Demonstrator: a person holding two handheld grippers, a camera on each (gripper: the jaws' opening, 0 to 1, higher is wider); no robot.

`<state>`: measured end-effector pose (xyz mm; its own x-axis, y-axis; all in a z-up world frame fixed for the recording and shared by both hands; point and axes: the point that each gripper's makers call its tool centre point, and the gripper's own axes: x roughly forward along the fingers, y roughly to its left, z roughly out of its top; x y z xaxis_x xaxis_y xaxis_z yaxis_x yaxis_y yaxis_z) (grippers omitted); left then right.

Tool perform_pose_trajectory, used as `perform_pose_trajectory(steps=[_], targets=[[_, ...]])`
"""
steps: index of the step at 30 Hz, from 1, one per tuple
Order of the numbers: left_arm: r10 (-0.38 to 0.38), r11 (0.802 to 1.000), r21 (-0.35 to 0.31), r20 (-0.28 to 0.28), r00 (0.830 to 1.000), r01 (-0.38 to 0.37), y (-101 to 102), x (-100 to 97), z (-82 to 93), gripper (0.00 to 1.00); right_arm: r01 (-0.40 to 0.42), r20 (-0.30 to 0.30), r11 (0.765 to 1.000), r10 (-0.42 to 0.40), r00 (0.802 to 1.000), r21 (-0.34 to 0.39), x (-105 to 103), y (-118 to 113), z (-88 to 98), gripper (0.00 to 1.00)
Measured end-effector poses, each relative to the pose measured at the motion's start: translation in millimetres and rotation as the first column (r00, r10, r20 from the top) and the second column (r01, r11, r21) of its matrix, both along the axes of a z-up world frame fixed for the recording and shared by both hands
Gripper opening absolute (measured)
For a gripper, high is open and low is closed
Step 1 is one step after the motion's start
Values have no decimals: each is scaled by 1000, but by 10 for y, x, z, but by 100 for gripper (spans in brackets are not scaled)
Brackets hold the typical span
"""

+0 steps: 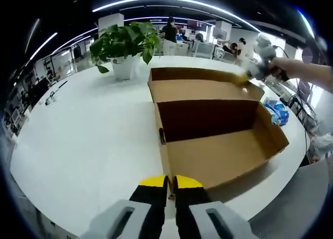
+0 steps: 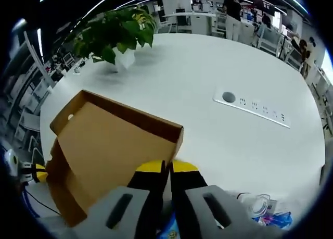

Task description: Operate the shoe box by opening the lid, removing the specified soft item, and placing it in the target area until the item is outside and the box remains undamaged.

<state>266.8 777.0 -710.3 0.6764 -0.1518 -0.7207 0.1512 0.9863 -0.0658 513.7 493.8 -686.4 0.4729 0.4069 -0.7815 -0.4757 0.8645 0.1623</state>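
Open-plan office; round white table point(image 1: 88, 140).
Cardboard shoe box point(image 1: 218, 140): centre of left gripper view, lid point(image 1: 203, 85) raised at 12 o'clock, interior appears bare.
Potted plant point(image 1: 125, 43): 11 o'clock.
Blue soft packet point(image 1: 276, 111): 3 o'clock, beside box.
Left gripper point(image 1: 170, 186): jaws closed together, nothing between them, near box front wall.
Right gripper point(image 2: 167, 168): jaws clenched at lid edge; grip on it cannot be told.
Power strip point(image 2: 252, 108): right gripper view, 2 o'clock.

Grey left tool point(image 1: 170, 183), black jaws, yellow tips, right tool point(image 2: 166, 168) alike
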Motion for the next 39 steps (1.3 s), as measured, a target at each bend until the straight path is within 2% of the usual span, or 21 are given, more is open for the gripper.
perform_pose_trajectory(steps=[21, 39], targets=[[-16, 1000, 0, 7, 1000, 16, -68, -29, 47, 4, -16, 109, 998, 9, 994, 60, -174, 1, 452, 1], [-23, 1000, -2, 4, 1000, 23, -72, -25, 47, 4, -44, 193, 992, 22, 981, 114, -407, -13, 716, 0]])
